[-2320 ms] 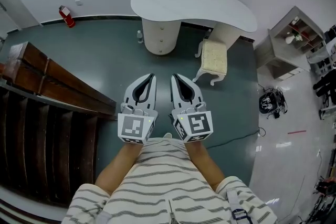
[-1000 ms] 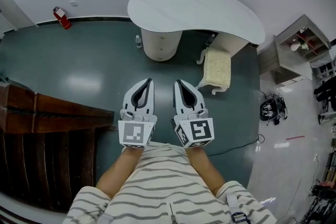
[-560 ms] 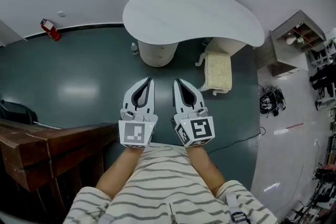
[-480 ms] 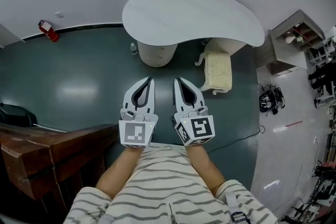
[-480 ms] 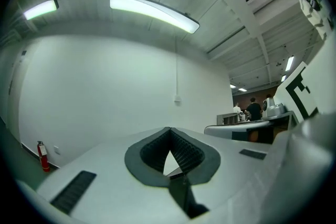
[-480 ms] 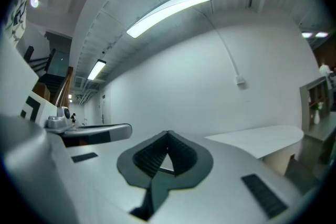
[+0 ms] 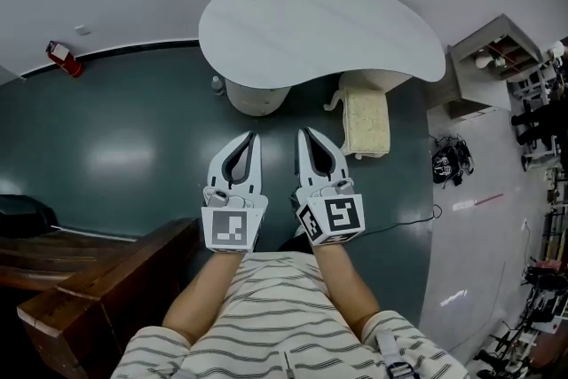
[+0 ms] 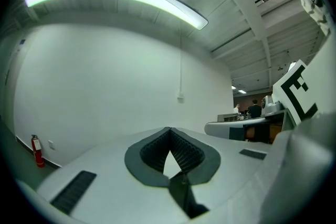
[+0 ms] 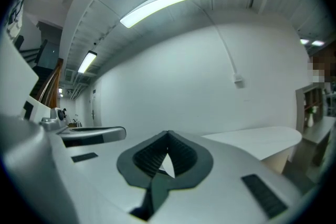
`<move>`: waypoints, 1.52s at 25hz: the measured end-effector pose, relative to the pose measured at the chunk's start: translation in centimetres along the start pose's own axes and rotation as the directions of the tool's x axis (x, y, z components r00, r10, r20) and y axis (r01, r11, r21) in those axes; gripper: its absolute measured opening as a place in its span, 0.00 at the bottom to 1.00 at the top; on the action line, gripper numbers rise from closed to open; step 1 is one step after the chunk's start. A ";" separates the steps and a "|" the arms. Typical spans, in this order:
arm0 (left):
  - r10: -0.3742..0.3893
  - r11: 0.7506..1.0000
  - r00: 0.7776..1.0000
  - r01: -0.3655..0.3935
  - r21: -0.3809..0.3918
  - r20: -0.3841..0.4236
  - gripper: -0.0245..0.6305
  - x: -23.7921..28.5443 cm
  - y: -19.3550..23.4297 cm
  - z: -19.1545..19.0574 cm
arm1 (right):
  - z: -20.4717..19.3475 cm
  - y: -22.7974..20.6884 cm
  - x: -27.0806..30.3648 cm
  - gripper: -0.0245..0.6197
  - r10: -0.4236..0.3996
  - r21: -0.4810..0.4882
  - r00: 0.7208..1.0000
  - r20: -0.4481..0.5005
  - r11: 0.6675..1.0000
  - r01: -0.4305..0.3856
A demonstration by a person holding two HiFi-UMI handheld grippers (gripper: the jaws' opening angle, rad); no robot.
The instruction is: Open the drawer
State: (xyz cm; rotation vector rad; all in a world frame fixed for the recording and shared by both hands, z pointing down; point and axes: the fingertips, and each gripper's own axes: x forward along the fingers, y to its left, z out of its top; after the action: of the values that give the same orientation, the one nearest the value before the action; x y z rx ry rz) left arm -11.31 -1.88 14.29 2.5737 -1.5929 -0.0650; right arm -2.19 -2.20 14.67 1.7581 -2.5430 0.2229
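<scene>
A white kidney-shaped desk [image 7: 319, 27] stands ahead against the wall. Under its left end sits a rounded white pedestal [image 7: 257, 98]; its drawer fronts are too small to make out. My left gripper [image 7: 251, 138] and right gripper [image 7: 304, 135] are held side by side above the dark green floor, well short of the desk and pointing at it. Both are shut with nothing between the jaws. In the left gripper view the gripper [image 8: 169, 129] has its pads meeting against the bare wall. In the right gripper view the gripper [image 9: 168, 134] is the same, with the desk top [image 9: 257, 139] at right.
A cushioned white stool [image 7: 366, 122] stands at the desk's right end, and a small bottle [image 7: 216, 85] beside the pedestal. Dark wooden furniture [image 7: 98, 280] fills the lower left. A shelf unit [image 7: 488, 67], a black device [image 7: 446, 164] and a cable lie right. A fire extinguisher [image 7: 60, 58] stands far left.
The desk has drawn nearer and shifted left in the head view, and the wooden furniture has slid down to the lower left. Both grippers stayed shut and side by side.
</scene>
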 end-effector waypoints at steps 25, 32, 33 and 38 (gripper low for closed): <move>0.176 0.984 0.977 -0.179 -0.018 -0.117 0.04 10.9 1.4 -15.7 | -15.5 -11.2 10.8 0.06 0.026 0.033 0.994 -0.108 0.999 -0.022; 0.171 0.984 0.973 -0.177 -0.024 -0.152 0.04 11.7 2.6 -21.4 | -21.3 -11.8 13.2 0.06 0.007 0.051 0.992 -0.126 0.999 0.000; 0.169 0.984 0.973 -0.175 -0.020 -0.159 0.04 11.7 2.8 -22.2 | -22.1 -11.9 13.4 0.06 0.002 0.057 0.992 -0.129 0.998 0.006; 0.176 0.982 0.969 -0.186 -0.043 -0.175 0.04 11.9 3.6 -25.2 | -25.8 -12.1 14.9 0.06 -0.010 0.057 0.991 -0.132 0.998 0.018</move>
State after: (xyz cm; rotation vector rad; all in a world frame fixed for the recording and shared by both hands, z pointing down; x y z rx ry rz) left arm -6.74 -12.20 40.00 2.3090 -1.7235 0.1200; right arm 2.61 -16.59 43.09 1.7179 -2.4549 0.4029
